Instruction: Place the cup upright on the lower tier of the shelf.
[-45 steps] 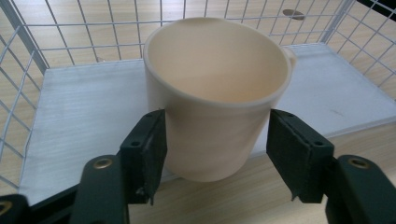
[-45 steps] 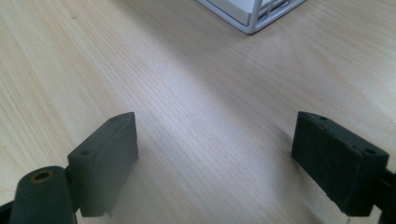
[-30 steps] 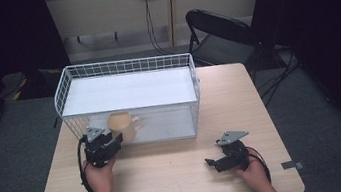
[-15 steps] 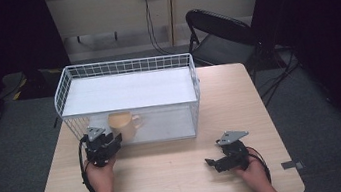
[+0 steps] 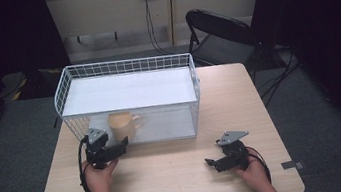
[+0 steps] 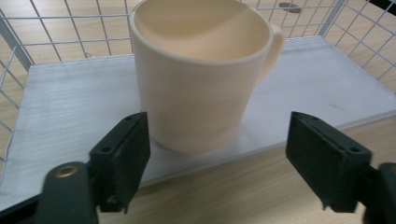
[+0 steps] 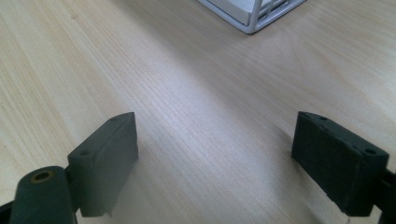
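The fingers (image 6: 122,161) of the left gripper (image 6: 224,168) have just been opened wide; the cream mug (image 6: 201,74) is seen just beyond them, untouched, upright on the white floor of the wire basket (image 5: 68,82) at its near left. The right gripper (image 5: 218,162) rests on the table (image 5: 179,175), fingers apart.

High view: overhead, looking forward and down over the table (image 5: 179,175).
Gripper views: low and close; both share the basket (image 6: 28,56).
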`<action>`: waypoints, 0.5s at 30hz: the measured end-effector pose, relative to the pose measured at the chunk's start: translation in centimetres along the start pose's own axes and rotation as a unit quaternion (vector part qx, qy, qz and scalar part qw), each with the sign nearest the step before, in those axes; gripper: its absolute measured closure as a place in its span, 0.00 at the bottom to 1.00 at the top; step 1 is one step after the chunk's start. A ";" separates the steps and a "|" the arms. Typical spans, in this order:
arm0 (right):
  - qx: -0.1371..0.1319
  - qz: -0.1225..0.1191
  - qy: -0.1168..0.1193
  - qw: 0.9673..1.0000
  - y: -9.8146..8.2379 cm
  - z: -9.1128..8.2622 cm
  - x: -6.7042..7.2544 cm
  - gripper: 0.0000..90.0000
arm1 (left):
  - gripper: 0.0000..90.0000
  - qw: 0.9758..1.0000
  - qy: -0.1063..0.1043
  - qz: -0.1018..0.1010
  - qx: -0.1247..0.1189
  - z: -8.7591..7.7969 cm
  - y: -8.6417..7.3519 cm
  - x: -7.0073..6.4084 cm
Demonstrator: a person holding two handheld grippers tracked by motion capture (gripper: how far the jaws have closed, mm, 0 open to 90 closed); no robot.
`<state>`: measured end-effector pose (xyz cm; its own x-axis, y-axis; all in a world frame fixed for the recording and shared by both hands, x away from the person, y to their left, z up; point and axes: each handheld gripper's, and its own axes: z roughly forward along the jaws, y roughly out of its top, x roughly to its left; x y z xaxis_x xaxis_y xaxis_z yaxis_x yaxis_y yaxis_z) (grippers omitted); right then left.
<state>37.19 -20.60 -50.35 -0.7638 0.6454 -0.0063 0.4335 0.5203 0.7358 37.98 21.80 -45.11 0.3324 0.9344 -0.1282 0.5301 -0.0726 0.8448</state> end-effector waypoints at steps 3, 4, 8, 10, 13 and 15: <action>0.000 0.000 0.000 1.000 0.0 0.0 0.0 0.15 | 0.20 1.000 -0.001 0.005 0.006 0.0 -0.1 0.0; 0.000 0.000 0.000 1.000 0.0 0.0 0.0 0.15 | 0.20 1.000 -0.003 0.008 0.010 0.0 -0.1 0.0; 0.000 0.000 0.000 1.000 0.0 0.0 0.0 0.15 | 0.20 1.000 -0.008 0.014 0.010 -0.3 -0.1 -0.1; 0.000 0.000 0.000 1.000 0.0 0.0 0.0 0.15 | 0.20 1.000 -0.011 0.015 0.011 -0.4 -0.1 0.0; 0.000 0.000 0.000 1.000 0.0 0.0 0.0 0.15 | 0.20 1.000 -0.015 0.024 0.014 -0.6 0.0 -0.1; 0.000 0.000 0.000 1.000 0.0 0.0 0.0 0.15 | 0.19 0.999 -0.018 0.025 0.015 -0.6 -0.1 -0.1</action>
<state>37.19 -20.60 -50.35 -0.7638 0.6454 -0.0063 0.4336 0.5203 0.7357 37.42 21.90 -44.83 0.3862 0.9163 -0.1057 0.5351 -0.1293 0.8348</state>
